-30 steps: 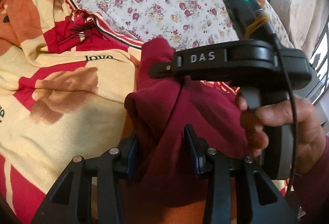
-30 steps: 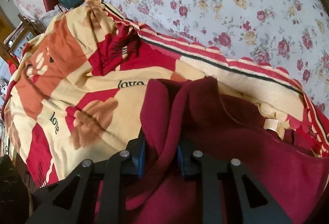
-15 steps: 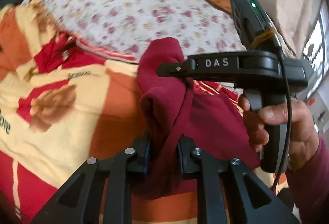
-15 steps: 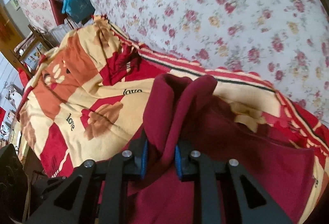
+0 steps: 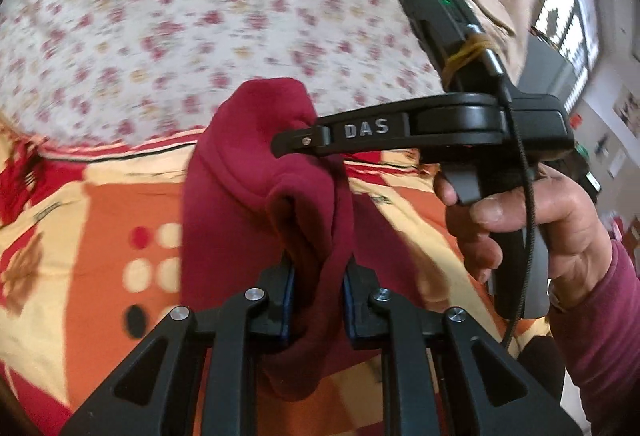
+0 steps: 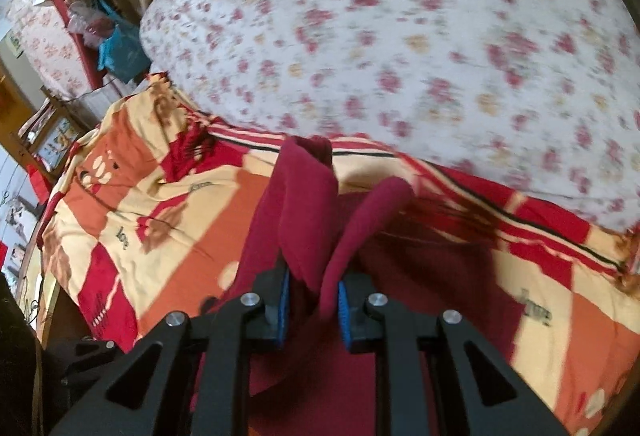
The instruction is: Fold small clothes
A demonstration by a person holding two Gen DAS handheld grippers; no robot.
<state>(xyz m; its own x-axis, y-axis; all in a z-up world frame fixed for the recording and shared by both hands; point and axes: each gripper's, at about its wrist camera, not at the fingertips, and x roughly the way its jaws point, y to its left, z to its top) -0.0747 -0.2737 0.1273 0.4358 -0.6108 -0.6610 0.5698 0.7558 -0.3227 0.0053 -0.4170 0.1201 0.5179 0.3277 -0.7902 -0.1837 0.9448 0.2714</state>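
Left wrist view showed the left gripper (image 5: 318, 290) clamped on the maroon garment (image 5: 256, 171) at frame centre, lifted above the patterned blanket (image 5: 100, 220). The right gripper (image 6: 312, 294) pinched another bunched edge. No fold was complete; laying flat and folding remained.

Between our left tongs (image 5: 318, 290) a bunched fold of the maroon garment (image 5: 260, 171) fills the gap, and our right tongs (image 6: 312, 306) are likewise packed with it. Just right of the left tongs, the hand (image 5: 532, 232) gripping the other handle blocks passage. Ahead and left, the patterned blanket (image 6: 168, 232) and floral bedcover (image 6: 400, 35) lie open.
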